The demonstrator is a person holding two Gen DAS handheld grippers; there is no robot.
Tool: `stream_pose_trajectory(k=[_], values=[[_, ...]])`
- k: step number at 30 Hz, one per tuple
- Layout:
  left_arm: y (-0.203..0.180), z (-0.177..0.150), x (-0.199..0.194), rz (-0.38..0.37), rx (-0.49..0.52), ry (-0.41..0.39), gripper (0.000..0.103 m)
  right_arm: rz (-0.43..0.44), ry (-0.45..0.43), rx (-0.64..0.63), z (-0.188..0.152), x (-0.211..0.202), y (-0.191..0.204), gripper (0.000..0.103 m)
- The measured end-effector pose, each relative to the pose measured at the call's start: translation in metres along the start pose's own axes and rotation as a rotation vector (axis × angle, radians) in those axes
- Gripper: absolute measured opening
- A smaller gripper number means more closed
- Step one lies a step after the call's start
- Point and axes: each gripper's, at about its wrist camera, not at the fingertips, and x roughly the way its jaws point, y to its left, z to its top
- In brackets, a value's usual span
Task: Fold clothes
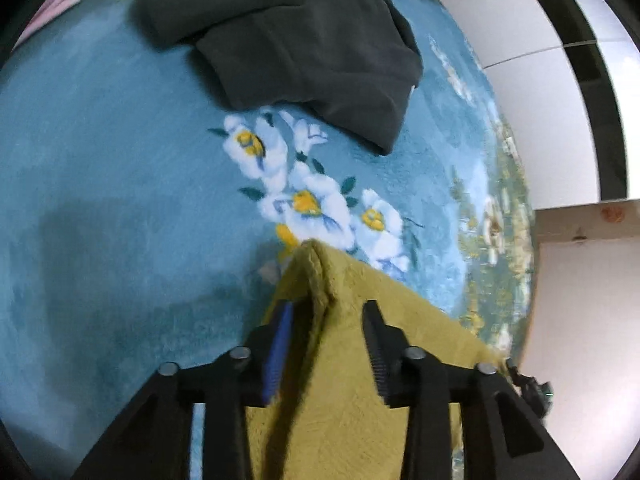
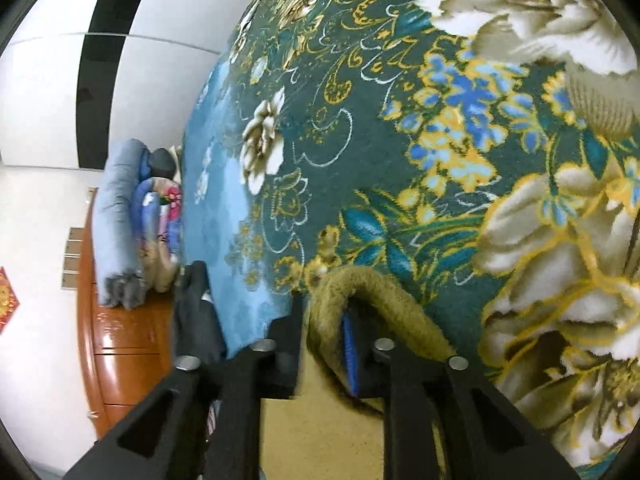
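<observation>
Your left hand-held gripper (image 1: 328, 316) and right hand-held gripper (image 2: 322, 320) each pinch the fuzzy mustard-yellow fleece cloth (image 1: 340, 400). It looks soft and floppy, so grab its corners.

The yellow-green cloth (image 1: 340, 380) runs off the bottom edge, perhaps folded.

Left wrist view: the towel (image 1: 348, 360) is lying on the blanket (image 1: 120, 200), its folded corner sitting between the fingers of the left gripper (image 1: 328, 320) and pointing toward 12 o'clock. The dark garment (image 1: 304, 40) is lying on the blanket well apart at 12 o'clock.

Right wrist view: a fold of towel (image 2: 372, 292) is sitting between the fingers of the right gripper (image 2: 324, 316). Rolled bedding (image 2: 120, 220) is lying at 9 o'clock, beside the blanket (image 2: 440, 120).
</observation>
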Motion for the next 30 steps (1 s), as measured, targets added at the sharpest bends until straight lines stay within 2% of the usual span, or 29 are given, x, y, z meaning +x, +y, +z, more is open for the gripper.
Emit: stream_pose_trajectory(k=[1, 7, 11, 14, 19, 23, 24, 26, 28, 30], values=[[0.002, -0.004, -0.004, -0.013, -0.003, 0.000, 0.043, 0.002, -0.001, 0.002, -0.005, -0.005, -0.003, 0.041], [-0.012, -0.058, -0.017, 0.003, 0.112, -0.003, 0.043, 0.015, -0.009, 0.016, -0.038, -0.032, -0.021, 0.041], [-0.041, -0.099, -0.005, 0.011, 0.273, 0.063, 0.043, 0.020, -0.012, 0.027, -0.061, -0.051, -0.033, 0.041], [-0.052, -0.123, 0.014, 0.037, 0.352, 0.136, 0.043, -0.021, 0.020, 0.060, -0.093, -0.060, -0.053, 0.041], [-0.044, -0.149, 0.040, 0.141, 0.384, 0.234, 0.042, -0.014, 0.093, 0.075, -0.120, -0.047, -0.065, 0.041], [-0.044, -0.157, 0.035, 0.147, 0.398, 0.240, 0.043, 0.007, 0.092, 0.073, -0.121, -0.034, -0.056, 0.041], [-0.043, -0.158, 0.034, 0.145, 0.396, 0.241, 0.043, -0.006, 0.097, 0.069, -0.121, -0.031, -0.053, 0.038], [-0.042, -0.159, 0.032, 0.138, 0.393, 0.247, 0.043, -0.040, 0.103, 0.046, -0.121, -0.028, -0.046, 0.014], [-0.043, -0.161, 0.028, 0.128, 0.397, 0.250, 0.043, -0.060, 0.092, 0.006, -0.123, -0.033, -0.037, 0.011], [-0.043, -0.164, 0.024, 0.117, 0.398, 0.255, 0.043, -0.031, 0.057, -0.029, -0.125, -0.046, -0.030, 0.011]])
